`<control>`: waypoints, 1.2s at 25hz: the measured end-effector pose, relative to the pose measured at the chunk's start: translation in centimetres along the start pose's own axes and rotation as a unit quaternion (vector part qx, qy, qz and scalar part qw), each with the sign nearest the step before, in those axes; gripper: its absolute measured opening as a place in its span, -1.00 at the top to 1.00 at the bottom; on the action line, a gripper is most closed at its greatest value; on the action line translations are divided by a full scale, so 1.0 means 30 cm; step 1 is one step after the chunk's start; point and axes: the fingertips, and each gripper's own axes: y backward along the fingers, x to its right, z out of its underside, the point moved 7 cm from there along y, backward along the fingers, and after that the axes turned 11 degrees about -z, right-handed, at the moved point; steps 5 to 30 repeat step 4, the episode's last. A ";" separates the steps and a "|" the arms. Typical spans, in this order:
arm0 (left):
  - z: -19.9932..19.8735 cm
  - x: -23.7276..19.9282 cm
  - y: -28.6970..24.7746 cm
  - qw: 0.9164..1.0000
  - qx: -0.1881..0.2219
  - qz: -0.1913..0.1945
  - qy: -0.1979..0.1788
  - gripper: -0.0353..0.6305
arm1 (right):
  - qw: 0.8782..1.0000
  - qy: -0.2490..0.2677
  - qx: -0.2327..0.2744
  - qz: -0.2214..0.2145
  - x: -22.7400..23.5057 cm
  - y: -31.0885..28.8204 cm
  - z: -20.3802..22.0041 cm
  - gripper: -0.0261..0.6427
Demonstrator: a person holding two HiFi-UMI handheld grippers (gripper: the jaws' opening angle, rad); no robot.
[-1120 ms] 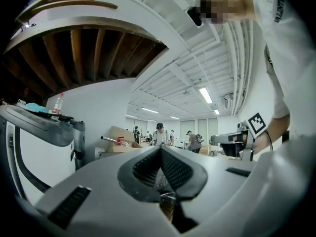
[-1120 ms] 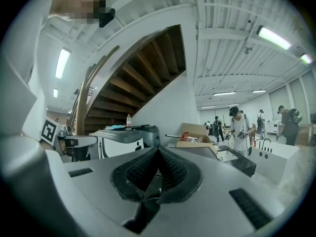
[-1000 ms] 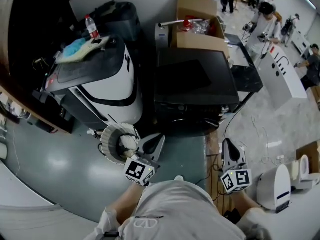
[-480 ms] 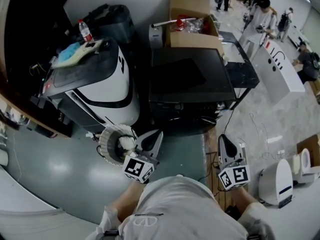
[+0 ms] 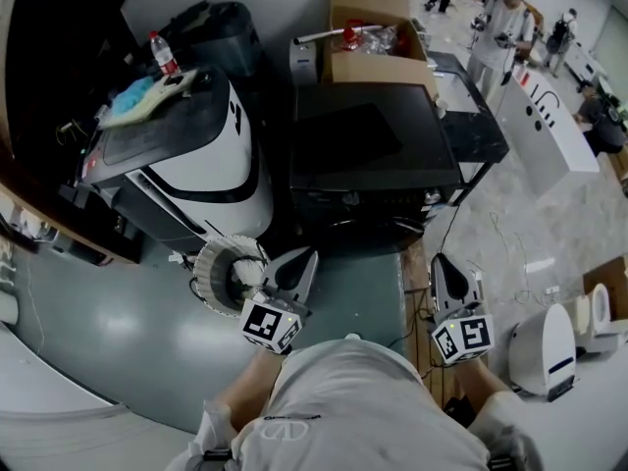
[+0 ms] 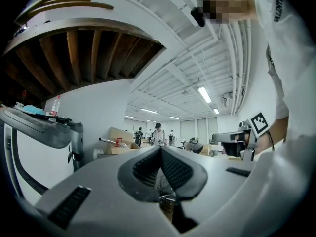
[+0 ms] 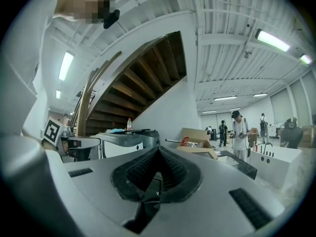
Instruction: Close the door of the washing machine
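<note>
The washing machine (image 5: 196, 165) is white with a dark top and stands at the left. A round ribbed ring (image 5: 224, 275), seemingly its door, stands out open from its lower front with something white inside. My left gripper (image 5: 299, 261) is shut and empty, its tip just right of that ring and apart from it. Further right, my right gripper (image 5: 442, 265) is shut and empty over the floor. The left gripper view shows shut jaws (image 6: 161, 154) with the machine (image 6: 34, 127) at the left. The right gripper view shows shut jaws (image 7: 157, 157) with the machine (image 7: 123, 141) beyond.
A black table (image 5: 373, 150) stands right of the machine, with a cardboard box (image 5: 378, 42) behind it. A water bottle (image 5: 160, 52) and a blue cloth (image 5: 137, 96) lie on the machine's top. People (image 5: 496, 27) stand at the back right. A white device (image 5: 545, 351) sits on the floor.
The head camera has shifted a little. Both grippers stay shut and keep their places in front of the machine.
</note>
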 end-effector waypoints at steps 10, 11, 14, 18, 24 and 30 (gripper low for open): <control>0.002 0.009 0.002 1.000 0.000 -0.003 0.003 0.88 | 1.000 -0.001 -0.004 0.003 0.010 0.008 0.005 0.89; 0.002 0.009 0.002 1.000 0.000 -0.003 0.003 0.88 | 1.000 -0.001 -0.004 0.003 0.010 0.008 0.005 0.89; 0.002 0.009 0.002 1.000 0.000 -0.003 0.003 0.88 | 1.000 -0.001 -0.004 0.003 0.010 0.008 0.005 0.89; 0.002 0.009 0.002 1.000 0.000 -0.003 0.003 0.88 | 1.000 -0.001 -0.004 0.003 0.010 0.008 0.005 0.89; 0.002 0.009 0.002 1.000 0.000 -0.003 0.003 0.88 | 1.000 -0.001 -0.004 0.003 0.010 0.008 0.005 0.89; 0.002 0.009 0.002 1.000 0.000 -0.003 0.003 0.88 | 1.000 -0.001 -0.004 0.003 0.010 0.008 0.005 0.89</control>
